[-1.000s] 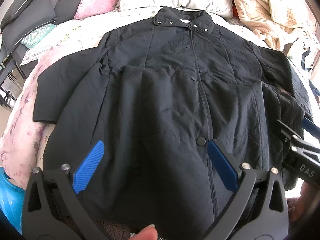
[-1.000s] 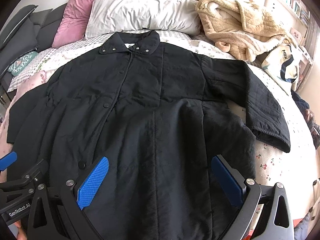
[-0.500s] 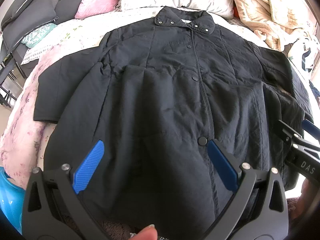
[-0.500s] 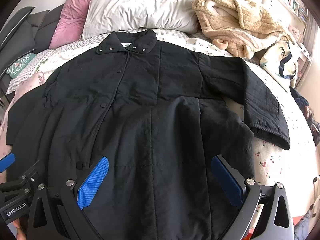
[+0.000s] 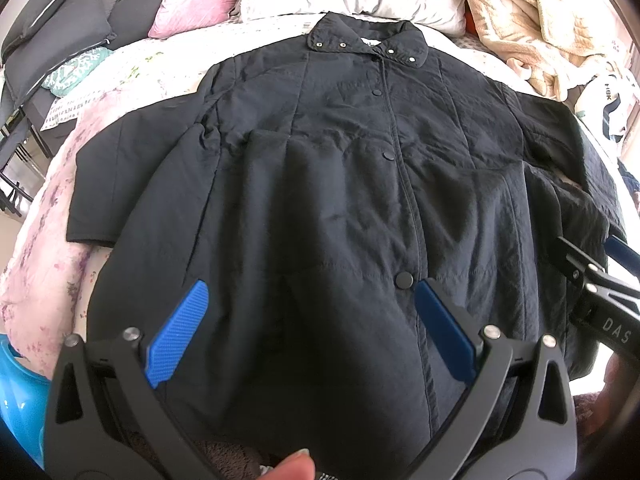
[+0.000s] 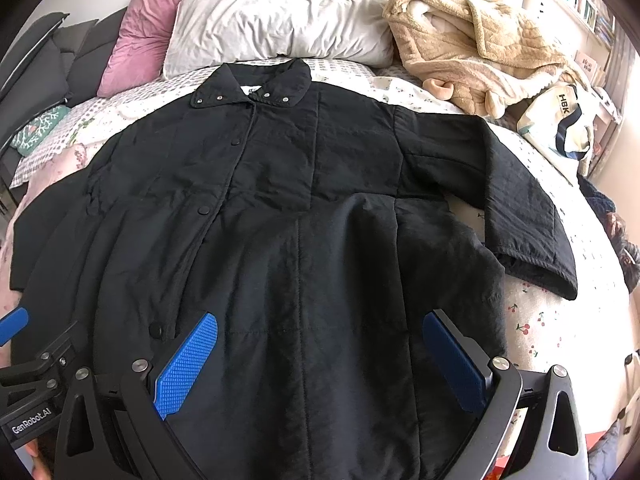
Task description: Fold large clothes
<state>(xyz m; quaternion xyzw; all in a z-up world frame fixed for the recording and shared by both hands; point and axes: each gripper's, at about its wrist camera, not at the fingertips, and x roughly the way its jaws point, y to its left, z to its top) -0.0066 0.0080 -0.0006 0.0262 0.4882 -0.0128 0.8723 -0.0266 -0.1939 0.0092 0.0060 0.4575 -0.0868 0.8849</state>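
Both tools, the left tool (image 5: 310, 328) and the right tool (image 6: 320, 360), gape wide with nothing held, poised over the hem of the black coat (image 6: 280, 220), which lies buttoned and flat on the bed (image 6: 532, 320) (collar toward the pillows). Pinching only the top layer could drag the front askew.

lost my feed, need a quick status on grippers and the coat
Left gripper open, right gripper open, both over the hem. Black coat spread flat on the bed, buttoned, unfolded. Nothing lying on it; beige blanket off to the side.
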